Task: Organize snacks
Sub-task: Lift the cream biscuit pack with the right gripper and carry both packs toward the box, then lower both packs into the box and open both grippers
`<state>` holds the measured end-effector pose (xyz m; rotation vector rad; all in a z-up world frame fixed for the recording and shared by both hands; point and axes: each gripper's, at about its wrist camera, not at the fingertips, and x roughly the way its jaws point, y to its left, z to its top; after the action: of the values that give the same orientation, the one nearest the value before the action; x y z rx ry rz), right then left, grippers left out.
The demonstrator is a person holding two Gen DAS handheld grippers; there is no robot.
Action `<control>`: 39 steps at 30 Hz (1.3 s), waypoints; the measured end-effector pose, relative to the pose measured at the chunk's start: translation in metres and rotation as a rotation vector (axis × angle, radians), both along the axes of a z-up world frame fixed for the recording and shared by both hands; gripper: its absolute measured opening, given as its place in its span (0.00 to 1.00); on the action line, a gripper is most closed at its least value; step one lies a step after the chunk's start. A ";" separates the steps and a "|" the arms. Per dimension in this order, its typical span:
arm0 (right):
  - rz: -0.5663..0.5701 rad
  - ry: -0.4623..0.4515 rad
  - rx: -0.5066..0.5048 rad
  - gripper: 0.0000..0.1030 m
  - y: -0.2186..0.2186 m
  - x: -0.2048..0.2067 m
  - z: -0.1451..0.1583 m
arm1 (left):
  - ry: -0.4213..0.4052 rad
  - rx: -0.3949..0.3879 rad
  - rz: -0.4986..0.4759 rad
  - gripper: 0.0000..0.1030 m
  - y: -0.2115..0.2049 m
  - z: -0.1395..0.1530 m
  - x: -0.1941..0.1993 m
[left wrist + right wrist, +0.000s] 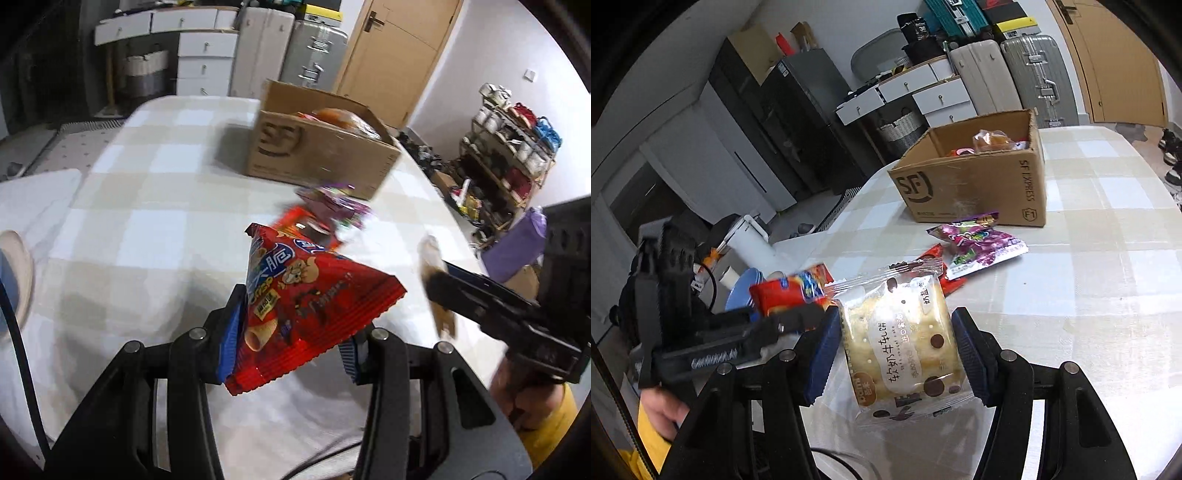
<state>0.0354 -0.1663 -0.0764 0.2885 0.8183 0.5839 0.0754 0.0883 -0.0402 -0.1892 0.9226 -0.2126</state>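
My left gripper point(291, 343) is shut on a red crisp bag point(306, 295), held up over the checked tablecloth point(147, 221). A clear pack of nougat crackers point(901, 343) sits upright between the blue pads point(827, 350) of my right gripper point(899, 354), which is shut on it. The two grippers are side by side; the red crisp bag point(790, 291) shows to the left in the right wrist view. Beyond them lie a purple candy pack point(979, 240) and a red pack point(938, 269). The open cardboard box point(967, 184) behind those holds several snacks.
A blue bowl point(742, 291) and a white bottle point(750, 240) stand at the table's left end. A hand in a yellow sleeve point(657, 413) holds the left gripper. Drawers point(207, 55), suitcases point(314, 48) and a shoe rack point(509, 155) stand beyond the table.
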 end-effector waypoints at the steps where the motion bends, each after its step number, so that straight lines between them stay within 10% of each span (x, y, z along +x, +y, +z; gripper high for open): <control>1: -0.001 0.002 0.010 0.60 -0.003 0.000 -0.001 | -0.002 0.005 -0.004 0.41 -0.004 0.000 -0.002; 14: -0.022 0.007 0.061 0.60 -0.010 0.003 0.004 | -0.029 0.009 -0.050 0.41 -0.015 0.010 -0.011; 23: -0.054 -0.054 0.094 0.60 -0.015 0.032 0.060 | -0.082 -0.016 -0.023 0.41 0.010 0.055 0.014; 39: -0.157 -0.016 -0.003 0.60 -0.020 0.183 0.105 | -0.109 0.102 -0.062 0.41 -0.007 0.116 0.196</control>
<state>0.2179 -0.1864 0.0289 0.3411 0.7731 0.4375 0.2714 0.0809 0.0760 -0.0544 0.8289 -0.2307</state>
